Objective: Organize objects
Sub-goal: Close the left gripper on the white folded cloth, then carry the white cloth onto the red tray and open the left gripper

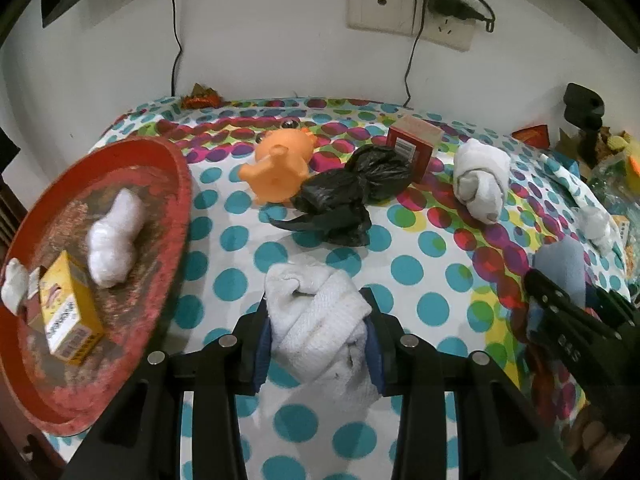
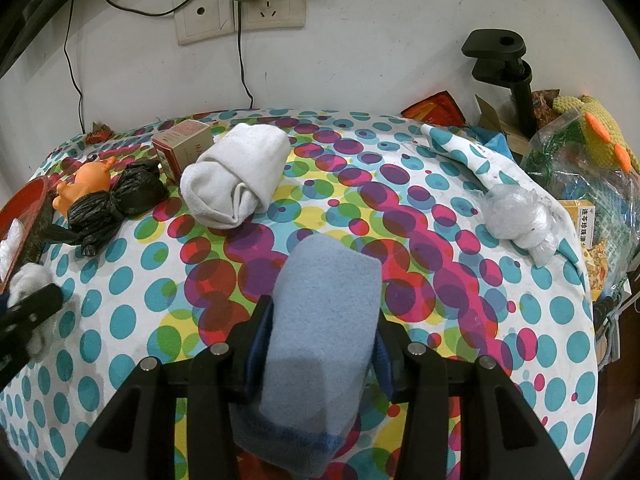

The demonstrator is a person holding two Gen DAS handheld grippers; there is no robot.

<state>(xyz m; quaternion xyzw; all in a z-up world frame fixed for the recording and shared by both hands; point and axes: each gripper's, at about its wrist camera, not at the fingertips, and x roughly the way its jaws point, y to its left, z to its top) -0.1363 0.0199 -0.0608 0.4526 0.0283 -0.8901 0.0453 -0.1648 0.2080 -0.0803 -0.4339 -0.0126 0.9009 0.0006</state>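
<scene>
My left gripper (image 1: 316,332) is shut on a rolled white sock (image 1: 320,320) just above the dotted tablecloth, right of the red tray (image 1: 168,240). The tray holds a white bundle (image 1: 114,236) and a yellow box (image 1: 70,316). My right gripper (image 2: 318,344) is shut on a folded light-blue cloth (image 2: 324,320); it shows at the right of the left wrist view (image 1: 560,308). On the cloth lie an orange toy (image 1: 280,168), a black plastic bag (image 1: 352,196), a red box (image 1: 414,142) and another rolled white sock (image 2: 236,176).
A clear plastic wad (image 2: 516,216) lies at the right of the table. Beyond the right edge are a black clamp stand (image 2: 508,68), bags and a yellow knitted toy (image 2: 596,132). The wall with sockets and cables (image 2: 240,4) stands behind the table.
</scene>
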